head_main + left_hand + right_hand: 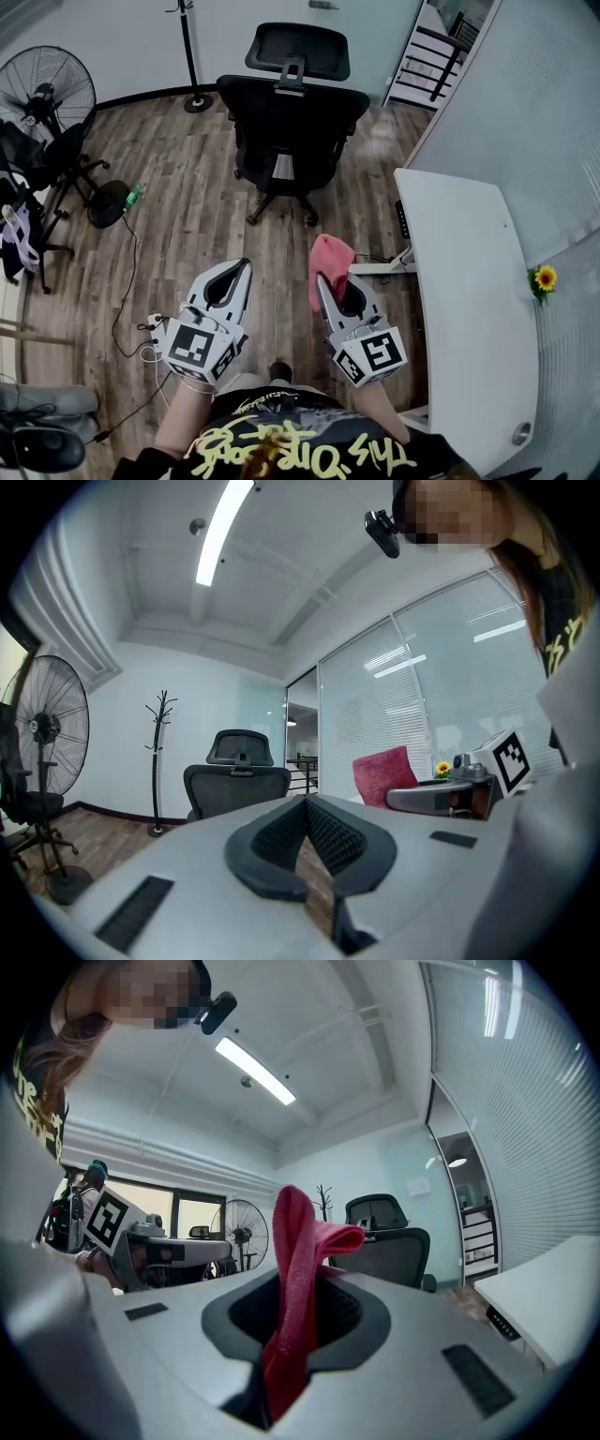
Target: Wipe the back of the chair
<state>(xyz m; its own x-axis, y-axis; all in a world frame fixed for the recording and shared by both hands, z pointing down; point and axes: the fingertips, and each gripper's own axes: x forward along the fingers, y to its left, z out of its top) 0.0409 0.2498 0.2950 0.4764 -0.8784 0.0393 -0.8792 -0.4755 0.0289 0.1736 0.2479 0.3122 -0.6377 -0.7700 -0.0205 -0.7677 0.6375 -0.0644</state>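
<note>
Across the wooden floor (187,216), well apart from the person, the chair (291,122) is standing upright on its wheeled base, between the coat stand (190,56) and the white desk (469,309). Its long axis is running straight up from wheels to headrest. It seems to be turning its back toward the person, since the headrest bracket is showing on this side and the seat is hiding behind the backrest.

The right gripper (323,281) is clamping a pink cloth (330,262), which is sticking up past the jaw tips and flopping over. The left gripper (246,267) is carrying nothing, with its jaws pressed together.

Wiping is not yet under way, and several things could go wrong. Only a narrow fold is sitting between the jaws, so dragging it over the back may pull the cloth loose. Pushing on the back may also roll or swivel the chair away, unless the free gripper is bracing it. A cable (127,309) is lying on the floor to the left and could catch a foot during the walk over.
</note>
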